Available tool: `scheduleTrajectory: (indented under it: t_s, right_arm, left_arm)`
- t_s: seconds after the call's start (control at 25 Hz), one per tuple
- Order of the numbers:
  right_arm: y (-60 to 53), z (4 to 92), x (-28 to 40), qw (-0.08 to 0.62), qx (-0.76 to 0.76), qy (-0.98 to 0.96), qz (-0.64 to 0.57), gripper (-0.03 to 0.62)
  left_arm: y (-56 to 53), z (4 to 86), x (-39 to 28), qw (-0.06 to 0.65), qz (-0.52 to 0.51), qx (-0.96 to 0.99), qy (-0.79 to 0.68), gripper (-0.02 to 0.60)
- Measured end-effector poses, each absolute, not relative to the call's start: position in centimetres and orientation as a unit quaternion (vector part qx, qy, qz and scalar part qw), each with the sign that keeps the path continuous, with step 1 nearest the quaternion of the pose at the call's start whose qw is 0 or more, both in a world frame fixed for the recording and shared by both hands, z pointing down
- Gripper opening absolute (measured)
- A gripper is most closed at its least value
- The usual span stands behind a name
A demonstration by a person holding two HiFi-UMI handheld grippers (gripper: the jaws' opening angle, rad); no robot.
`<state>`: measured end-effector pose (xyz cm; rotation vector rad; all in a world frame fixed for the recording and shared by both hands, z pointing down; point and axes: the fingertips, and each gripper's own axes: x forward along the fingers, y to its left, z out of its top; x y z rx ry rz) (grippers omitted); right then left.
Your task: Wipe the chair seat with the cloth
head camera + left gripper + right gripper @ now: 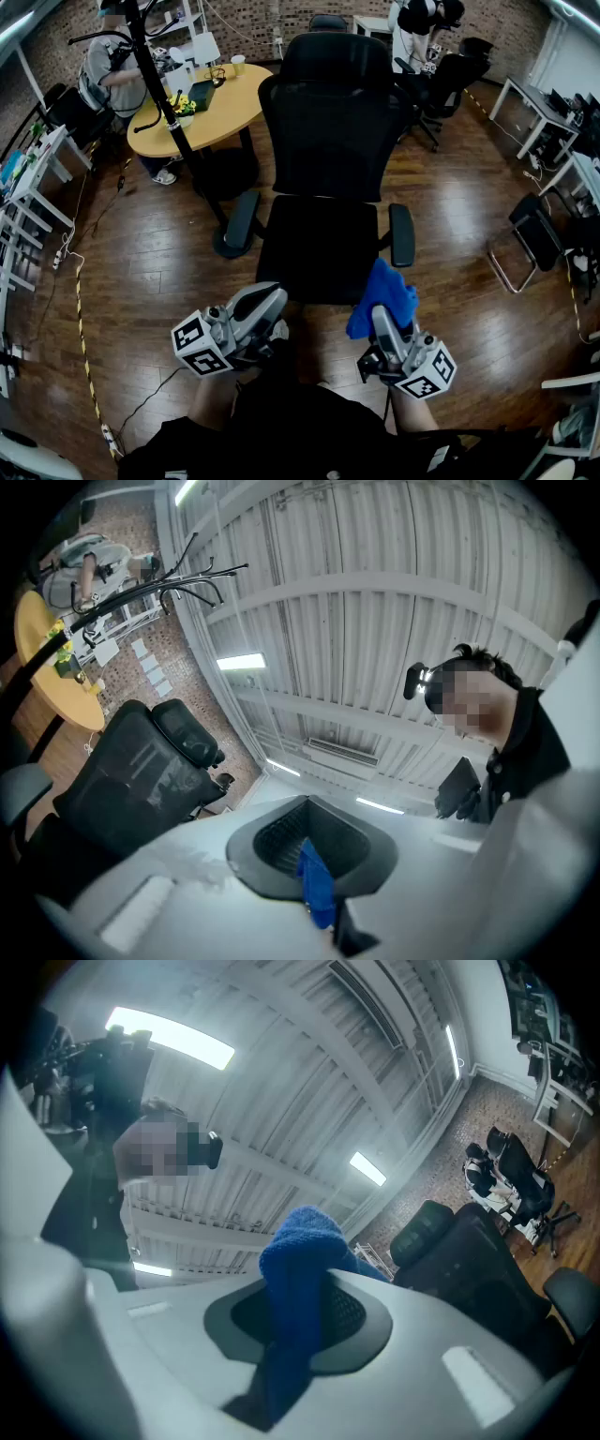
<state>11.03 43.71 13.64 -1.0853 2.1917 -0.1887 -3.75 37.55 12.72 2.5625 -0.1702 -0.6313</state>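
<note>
Your right gripper [386, 323] pinches the blue cloth [382, 298] near the chair seat [319, 248], ready to wipe. Your left gripper [265, 302] waits aside, pressed together on a small blue scrap [316, 892].

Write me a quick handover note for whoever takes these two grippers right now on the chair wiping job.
Left gripper: fingers together, tilted up toward the ceiling, near the seat's front edge. A small blue strip shows between them; I cannot tell what it is.
Right gripper: shut on the blue cloth, which bunches above the fingers, also tilted up.
Chair seat: straight ahead, bare, black.
Done: cloth is in hand.
Left: the cloth is not on the seat, so lower it and wipe the seat.
</note>
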Motion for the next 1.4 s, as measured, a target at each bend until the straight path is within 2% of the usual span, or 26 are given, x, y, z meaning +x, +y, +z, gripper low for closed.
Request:
scheduleTrajectory:
  t_s: [0.16, 0.56, 0.76, 0.92, 1.12, 1.28, 1.4]
  right_arm:
    - [38.2, 14.3, 10.8, 0.322, -0.432, 0.839, -0.071, 0.061]
    - [19.8, 15.9, 11.4, 0.266, -0.501, 0.821, -0.069, 0.061]
    - [13.9, 20.0, 11.5, 0.221, -0.526, 0.815, -0.105, 0.061]
    - [9.0, 23.4, 11.6, 0.213, -0.518, 0.816, -0.145, 0.061]
    - [0.3, 36.4, 11.3, 0.152, -0.501, 0.814, -0.249, 0.061]
    - [-9.1, 50.8, 8.7, 0.051, -0.483, 0.820, -0.302, 0.061]
    - [-15.8, 60.8, 5.3, -0.055, -0.483, 0.817, -0.311, 0.061]
  left_arm:
    - [32.1, 13.4, -3.9, 0.246, -0.234, 0.939, -0.053, -0.008]
    - [12.9, 15.3, -2.4, 0.297, -0.212, 0.931, 0.005, -0.008]
    - [8.7, 17.2, -0.8, 0.328, -0.196, 0.924, 0.007, -0.008]
    - [5.6, 20.0, 0.3, 0.350, -0.177, 0.919, -0.036, -0.008]
    - [3.7, 25.7, 0.6, 0.394, -0.156, 0.899, -0.107, -0.008]
    - [2.3, 31.8, 0.1, 0.418, -0.136, 0.883, -0.167, -0.008]
    - [1.2, 36.2, -1.6, 0.438, -0.126, 0.869, -0.192, -0.008]
